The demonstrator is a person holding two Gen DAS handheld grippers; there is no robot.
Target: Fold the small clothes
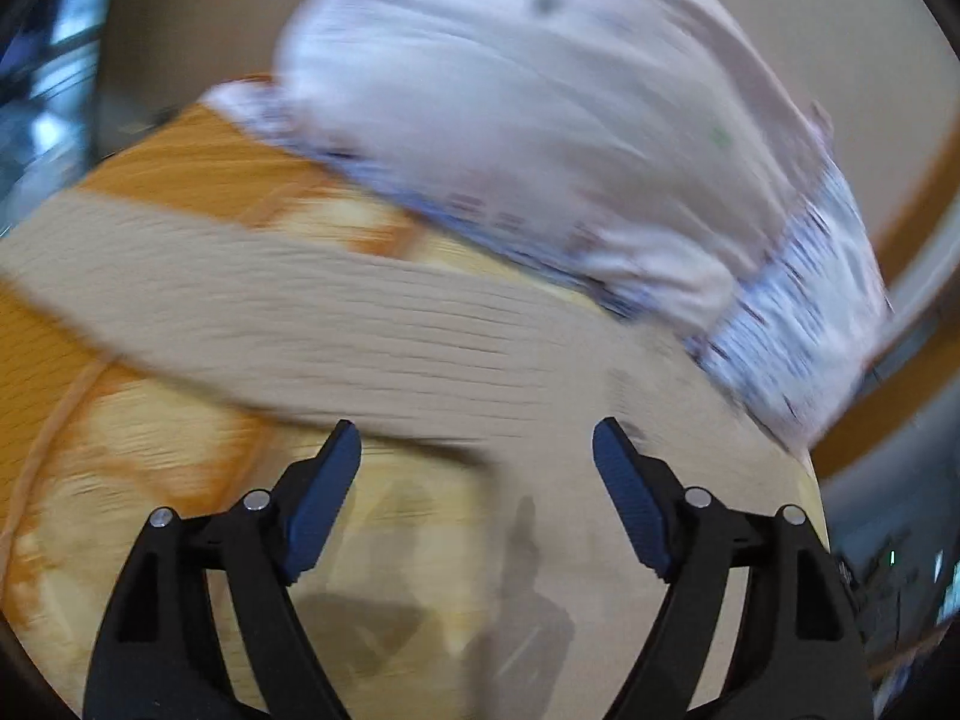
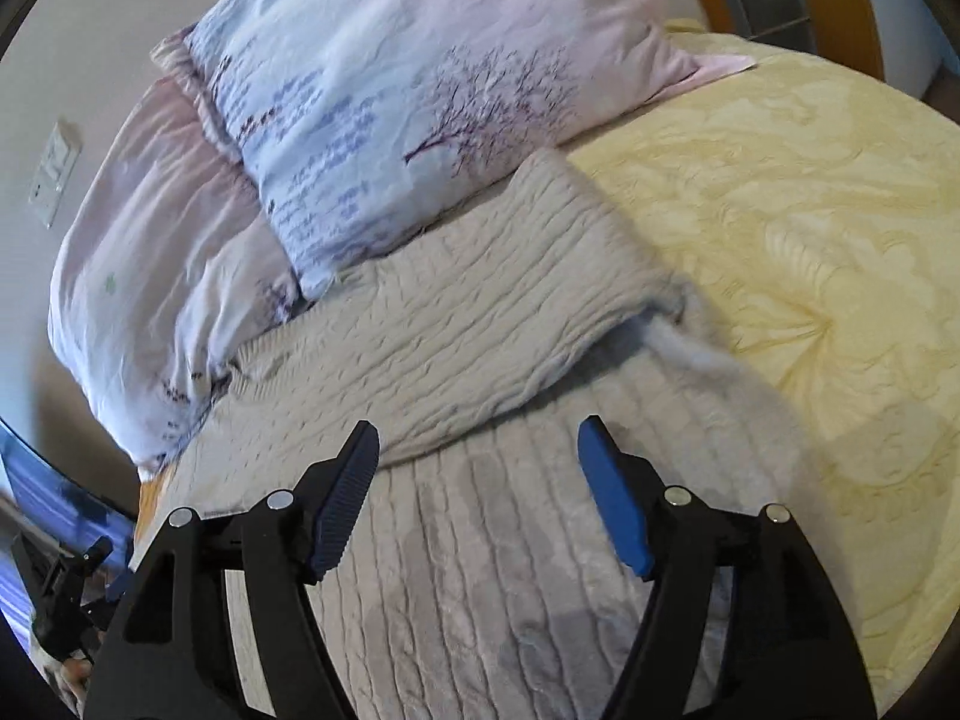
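Lying on bedspread [image 2: 810, 192]: beige sweater [image 2: 480, 324], both grippers open

A bed with a yellow quilted bedspread [image 2: 810, 228] and two floral pillows [image 2: 384, 90] stands against a plain wall [image 2: 90, 60].

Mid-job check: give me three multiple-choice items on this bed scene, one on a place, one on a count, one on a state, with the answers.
1. Where does the folded part of the knit sweater lie?
A. On the floor
B. On the sweater's own lower part, just below the pillows
C. On top of the pillows

2. How many pillows show in the right wrist view?
A. One
B. Two
C. Four

3. How is the right gripper?
A. Open, nothing between its fingers
B. Shut on the sweater
C. Shut on a pillow

Answers:
1 B, it overlaps the ribbed lower part.
2 B, the front pillow overlaps the rear pillow.
3 A, its pads stand apart above the knit.
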